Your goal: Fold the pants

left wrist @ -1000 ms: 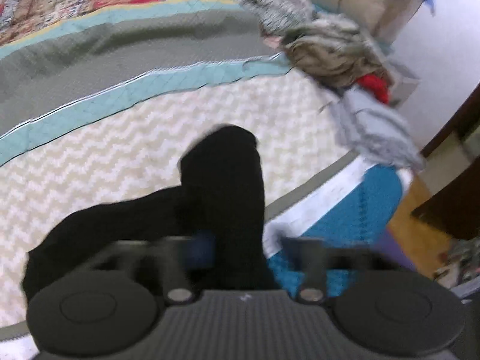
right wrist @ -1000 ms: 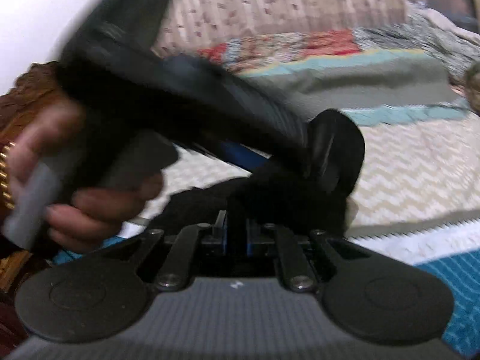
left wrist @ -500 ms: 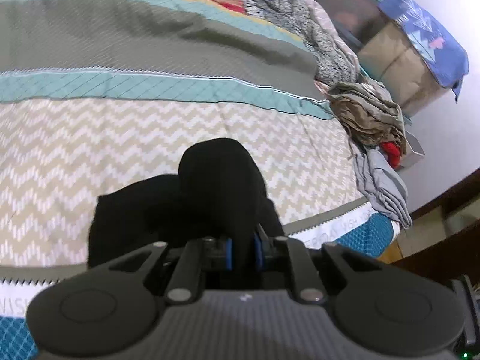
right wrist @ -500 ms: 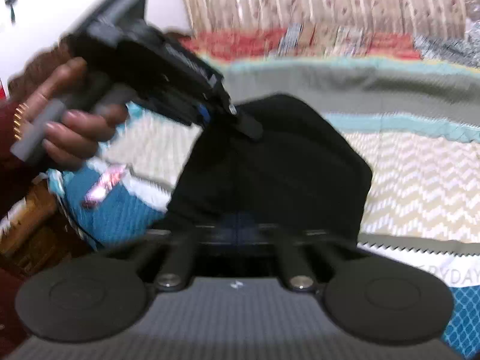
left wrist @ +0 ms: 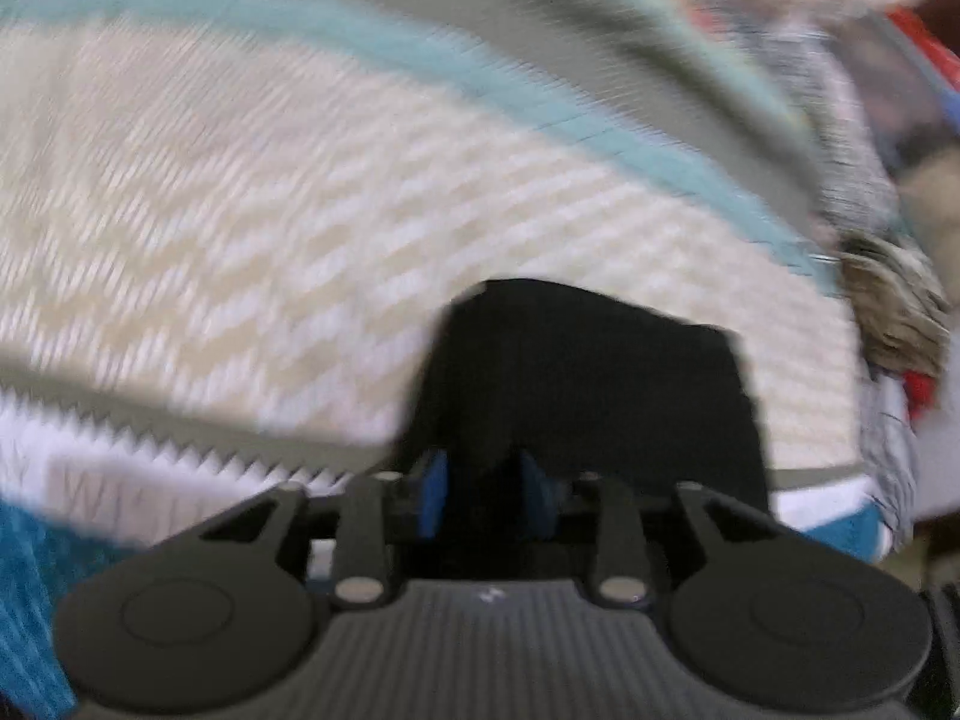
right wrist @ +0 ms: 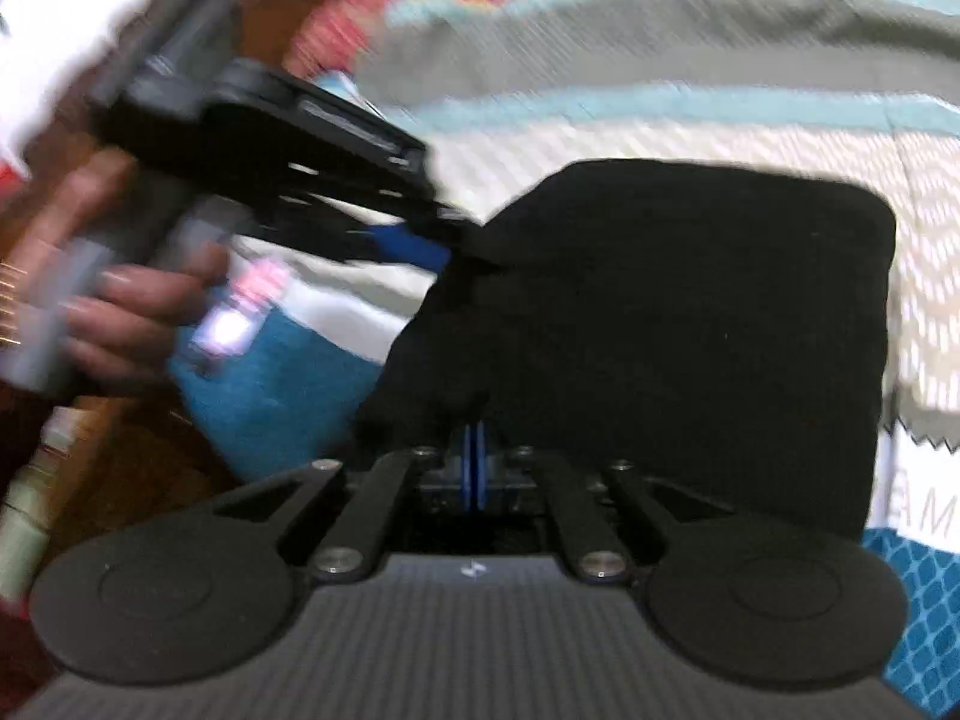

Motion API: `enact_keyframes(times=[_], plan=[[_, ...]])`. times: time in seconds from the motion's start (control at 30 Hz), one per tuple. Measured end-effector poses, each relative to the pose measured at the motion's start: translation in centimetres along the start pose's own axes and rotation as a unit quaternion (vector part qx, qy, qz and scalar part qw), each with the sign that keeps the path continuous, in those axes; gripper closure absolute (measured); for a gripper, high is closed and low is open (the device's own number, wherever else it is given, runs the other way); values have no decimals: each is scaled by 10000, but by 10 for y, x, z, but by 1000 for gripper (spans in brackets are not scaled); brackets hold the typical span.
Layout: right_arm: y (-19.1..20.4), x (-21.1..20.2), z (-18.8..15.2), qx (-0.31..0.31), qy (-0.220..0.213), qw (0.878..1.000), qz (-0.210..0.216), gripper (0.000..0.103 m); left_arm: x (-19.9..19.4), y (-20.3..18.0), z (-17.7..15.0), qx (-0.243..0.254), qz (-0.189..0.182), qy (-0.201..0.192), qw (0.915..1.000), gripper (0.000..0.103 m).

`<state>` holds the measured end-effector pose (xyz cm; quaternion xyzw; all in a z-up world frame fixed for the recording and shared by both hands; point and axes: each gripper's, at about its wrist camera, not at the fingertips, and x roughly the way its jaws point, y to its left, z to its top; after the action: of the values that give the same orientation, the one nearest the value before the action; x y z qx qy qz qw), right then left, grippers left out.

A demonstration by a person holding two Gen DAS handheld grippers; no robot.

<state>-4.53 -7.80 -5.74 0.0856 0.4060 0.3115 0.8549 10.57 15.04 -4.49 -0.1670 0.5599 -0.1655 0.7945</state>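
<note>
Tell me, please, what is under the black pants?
Under the black pants lies the zigzag bedspread; its blue edge shows at the left. The part of the bed directly beneath the cloth is covered.

The right gripper (right wrist: 474, 462) is pinching its jaws together; the left gripper (left wrist: 483, 495), gripped by a hand (right wrist: 129, 294), is holding its jaws apart.

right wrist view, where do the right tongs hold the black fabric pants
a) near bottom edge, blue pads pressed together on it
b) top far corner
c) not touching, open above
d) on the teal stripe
a: the right tongs have their blue pads pressed together on the near edge of the black fabric pants.
</note>
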Motion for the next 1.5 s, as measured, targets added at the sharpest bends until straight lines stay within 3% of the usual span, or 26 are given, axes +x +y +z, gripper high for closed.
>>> enact_keyframes(times=[0.17,0.23,0.3,0.43,0.57,0.63,0.7,0.77,0.83,1.0,1.07,1.13,1.3,1.5], plan=[[-13,-25,4,519,-262,9978,328,93,-20,18,-22,-389,-757,-294,9959,55],[-15,-43,5,594,-568,9957,429,76,-33,19,-31,-374,-1012,-386,9934,55],[-14,-56,6,607,-804,9936,519,71,-41,18,-39,-270,-1122,-426,9924,55],[6,-53,12,96,-682,9954,670,51,-47,22,-56,-183,-1190,-481,9916,55],[22,-24,8,-372,-271,9973,579,51,-48,45,-75,-585,-1485,-513,9858,57],[20,-13,10,-373,-147,9986,352,79,-45,58,-82,-889,-1643,-467,9813,58],[2,-22,19,320,-308,9969,647,86,-42,65,-88,-1092,-1833,-448,9759,59],[-17,-41,22,878,-613,9907,839,86,-36,65,-90,-1096,-1962,-434,9734,62],[-28,-59,27,1245,-889,9836,953,86,-25,58,-90,-1000,-1892,-340,9762,64],[-13,-79,31,1153,-1066,9816,1086,86,15,22,-90,-376,-1294,-139,9908,66],[-1,-71,33,1016,-924,9843,1109,86,15,8,-92,-28,-1069,-288,9938,66],[8,-63,29,824,-711,9889,1010,86,10,8,-94,-12,-1090,-321,9935,66],[12,-44,25,787,-407,9918,926,86,-21,55,-99,-641,-1750,-444,9815,56],[31,1,8,-129,350,9988,322,82,-52,99,-97,-1148,-1364,-855,9803,52]])
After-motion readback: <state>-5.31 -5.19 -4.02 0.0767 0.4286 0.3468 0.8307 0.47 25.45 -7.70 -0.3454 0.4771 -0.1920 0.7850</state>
